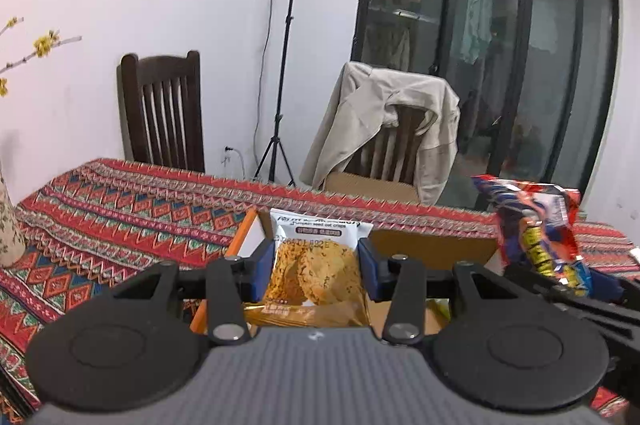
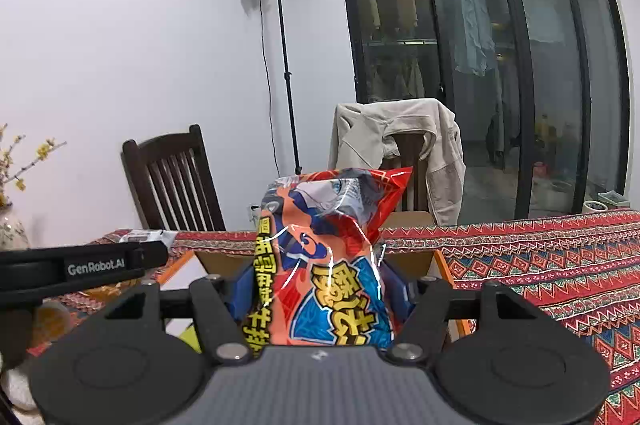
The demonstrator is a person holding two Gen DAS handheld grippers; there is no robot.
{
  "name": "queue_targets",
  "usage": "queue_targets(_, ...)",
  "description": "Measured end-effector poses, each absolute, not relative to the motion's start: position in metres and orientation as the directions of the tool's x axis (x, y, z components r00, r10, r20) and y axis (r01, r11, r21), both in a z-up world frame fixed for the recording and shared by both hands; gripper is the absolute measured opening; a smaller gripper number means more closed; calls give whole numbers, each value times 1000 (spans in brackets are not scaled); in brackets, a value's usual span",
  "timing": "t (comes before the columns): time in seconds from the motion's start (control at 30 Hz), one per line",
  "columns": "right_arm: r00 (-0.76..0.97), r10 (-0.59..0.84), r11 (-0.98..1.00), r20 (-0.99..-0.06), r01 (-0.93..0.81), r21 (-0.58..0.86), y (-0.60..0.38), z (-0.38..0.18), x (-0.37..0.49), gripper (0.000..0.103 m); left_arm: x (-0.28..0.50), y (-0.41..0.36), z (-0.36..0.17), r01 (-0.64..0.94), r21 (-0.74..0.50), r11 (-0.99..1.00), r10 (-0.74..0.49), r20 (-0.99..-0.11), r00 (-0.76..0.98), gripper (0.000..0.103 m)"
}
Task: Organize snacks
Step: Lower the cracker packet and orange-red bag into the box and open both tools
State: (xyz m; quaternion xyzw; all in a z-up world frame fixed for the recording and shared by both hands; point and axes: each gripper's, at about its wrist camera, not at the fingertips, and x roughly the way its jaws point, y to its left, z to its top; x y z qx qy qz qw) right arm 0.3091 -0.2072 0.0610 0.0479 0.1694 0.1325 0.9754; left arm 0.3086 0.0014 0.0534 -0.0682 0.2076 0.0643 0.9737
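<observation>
Above the cardboard box [image 1: 436, 251], left gripper [image 1: 316, 265] pinches one oat-crisp packet [image 1: 316, 265]; at three o'clock, right gripper [image 2: 316, 289] clamps one red snack bag [image 2: 324, 257].

Two close wrist views, both facing the cardboard box [image 1: 436, 251], draped chair [image 2: 404, 141] and window.

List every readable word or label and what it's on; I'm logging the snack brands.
"seed oat crisps": cookie packet in the left gripper; text above and below it is blurred.
"GenRobot.AI": left gripper's side.
Yellow Chinese characters: red chip bag in the right gripper; not legible to me.
</observation>
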Motion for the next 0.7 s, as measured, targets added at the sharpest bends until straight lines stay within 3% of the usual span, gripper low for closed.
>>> queue_targets(0.27,883,267,963,-386,-227,145,-210,36,331,64,327,18,19,-165,-113,980,88,-495,864,45)
queue_targets(0.53,863,262,965,-431,-227,133,-208,24,336,66,325,20,14,-153,-131,980,67,-502,863,49)
queue_targets(0.6,862,264,964,-432,-225,140,-210,23,335,68,322,21,15,-157,-137,978,71,-492,867,59)
queue_targets(0.67,864,266,963,-427,-224,147,-210,26,336,89,320,21,18,-169,-131,977,87,-477,874,75)
queue_targets(0.7,867,264,964,-422,-222,147,-210,26,336,94,318,21,20,-174,-133,976,93,-469,878,88)
